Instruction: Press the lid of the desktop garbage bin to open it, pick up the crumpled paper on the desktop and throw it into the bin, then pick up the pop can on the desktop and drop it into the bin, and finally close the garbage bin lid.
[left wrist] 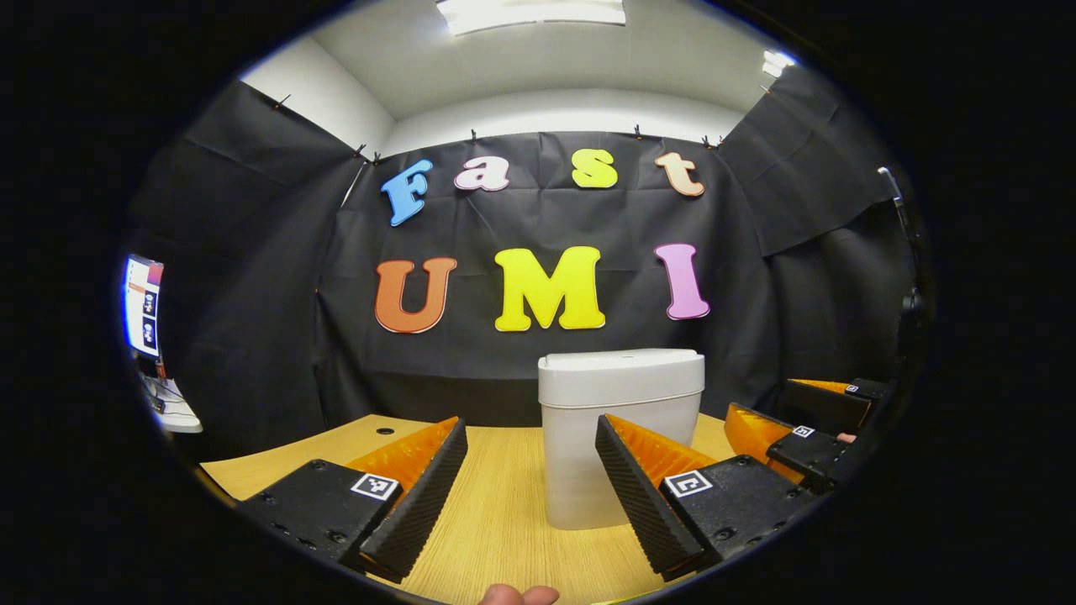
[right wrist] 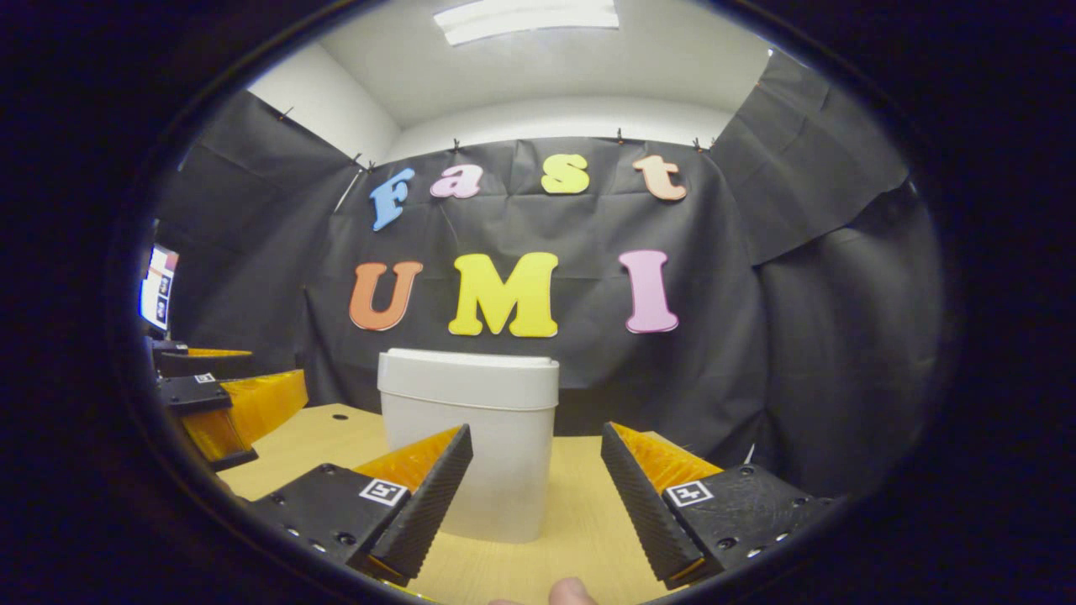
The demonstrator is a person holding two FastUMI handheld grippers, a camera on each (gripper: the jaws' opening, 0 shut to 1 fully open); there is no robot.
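Two grippers face the garbage bin (left wrist: pixel 620 437), which stands upright on the table (left wrist: pixel 496 512) with its lid (left wrist: pixel 622 368) shut. By my judgement the opening press is the step in hand, not yet made. The left gripper (left wrist: pixel 531 496) and right gripper (right wrist: pixel 536 496) both have their fingers spread and empty, apart from the bin beyond them. One must next rise over the lid and press down.

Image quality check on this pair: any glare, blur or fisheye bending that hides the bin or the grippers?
Left gripper view: sharp; the ceiling light is blown out, the bin evenly lit, the table edge bowed by the fisheye, the left gripper crisp. Right gripper view: slightly dimmer, the bin clear with a soft shadow at its base, the right gripper in focus.
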